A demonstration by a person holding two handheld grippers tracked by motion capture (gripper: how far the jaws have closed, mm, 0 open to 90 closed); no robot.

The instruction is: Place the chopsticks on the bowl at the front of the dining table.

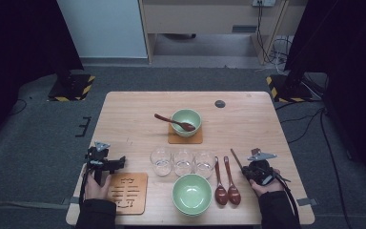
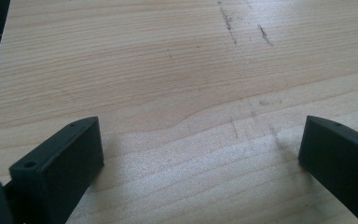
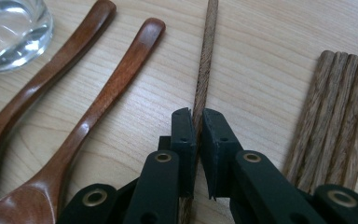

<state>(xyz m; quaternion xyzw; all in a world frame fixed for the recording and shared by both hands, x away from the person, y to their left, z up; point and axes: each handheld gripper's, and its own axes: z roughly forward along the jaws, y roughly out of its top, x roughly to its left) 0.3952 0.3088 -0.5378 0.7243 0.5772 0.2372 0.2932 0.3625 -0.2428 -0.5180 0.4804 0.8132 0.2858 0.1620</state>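
The right gripper (image 3: 198,122) pinches a single wooden chopstick (image 3: 205,60), which lies on the table (image 1: 128,119) between the two brown spoons (image 3: 102,88) and the chopstick bundle (image 3: 335,116), likely to lift it alone, while the left gripper (image 2: 200,154) idles spread wide.

In the right gripper view, the chopstick (image 3: 204,60) runs off the top edge and its near part is hidden under the right gripper (image 3: 199,135). The glass (image 3: 10,29) and chopstick bundle (image 3: 335,116) are cropped.
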